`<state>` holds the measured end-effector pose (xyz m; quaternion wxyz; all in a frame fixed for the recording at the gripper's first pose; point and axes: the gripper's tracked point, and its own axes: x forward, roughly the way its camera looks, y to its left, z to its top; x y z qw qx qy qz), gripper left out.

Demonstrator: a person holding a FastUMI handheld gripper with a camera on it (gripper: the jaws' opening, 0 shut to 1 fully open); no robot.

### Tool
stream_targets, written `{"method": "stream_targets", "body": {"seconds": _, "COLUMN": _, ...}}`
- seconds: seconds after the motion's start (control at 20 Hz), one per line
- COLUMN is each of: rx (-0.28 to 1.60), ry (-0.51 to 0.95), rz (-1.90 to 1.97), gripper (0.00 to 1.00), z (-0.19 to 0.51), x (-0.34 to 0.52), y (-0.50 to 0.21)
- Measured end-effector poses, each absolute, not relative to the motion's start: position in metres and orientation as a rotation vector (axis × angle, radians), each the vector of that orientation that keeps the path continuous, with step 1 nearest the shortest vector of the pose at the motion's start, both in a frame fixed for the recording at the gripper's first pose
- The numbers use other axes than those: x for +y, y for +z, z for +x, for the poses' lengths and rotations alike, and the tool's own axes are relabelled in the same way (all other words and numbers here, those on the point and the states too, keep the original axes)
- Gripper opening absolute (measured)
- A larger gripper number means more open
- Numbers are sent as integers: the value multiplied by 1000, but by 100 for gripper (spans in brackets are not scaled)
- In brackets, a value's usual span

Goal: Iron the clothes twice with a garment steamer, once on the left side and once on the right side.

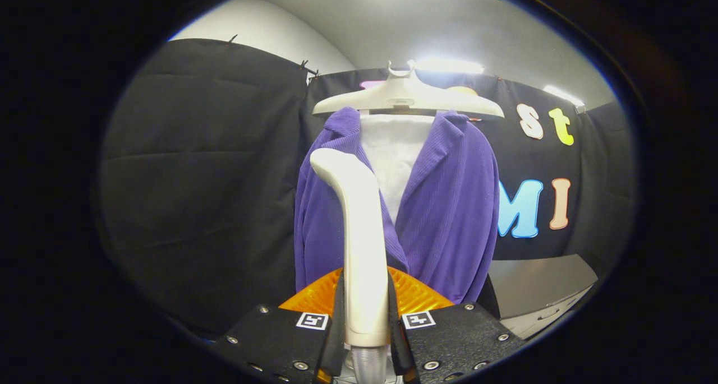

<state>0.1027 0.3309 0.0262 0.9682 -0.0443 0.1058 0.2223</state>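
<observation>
The gripper (364,311) is clenched on the garment steamer (359,232), both fingers pressing its upright handle. The steamer head stands before the left front of the purple jacket (449,204), which hangs from a white hanger (406,95).

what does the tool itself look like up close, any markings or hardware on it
The tool shows as two flat, angular plates, one on each side, studded with round metal screw heads. Each plate carries a small square black-and-white tag near its inner corner. Ridged, grooved inner faces rise behind the plates. No cables or sleeve are visible.
</observation>
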Motion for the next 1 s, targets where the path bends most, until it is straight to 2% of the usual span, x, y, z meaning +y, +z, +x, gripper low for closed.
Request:
{"method": "stream_targets", "body": {"seconds": 0.75, "rx": 199, "ry": 494, "rz": -81, "gripper": 34, "z": 88, "x": 334, "y": 34}}
{"method": "stream_targets", "body": {"seconds": 1.0, "rx": 242, "ry": 497, "rz": -85, "gripper": 34, "z": 86, "x": 337, "y": 10}}
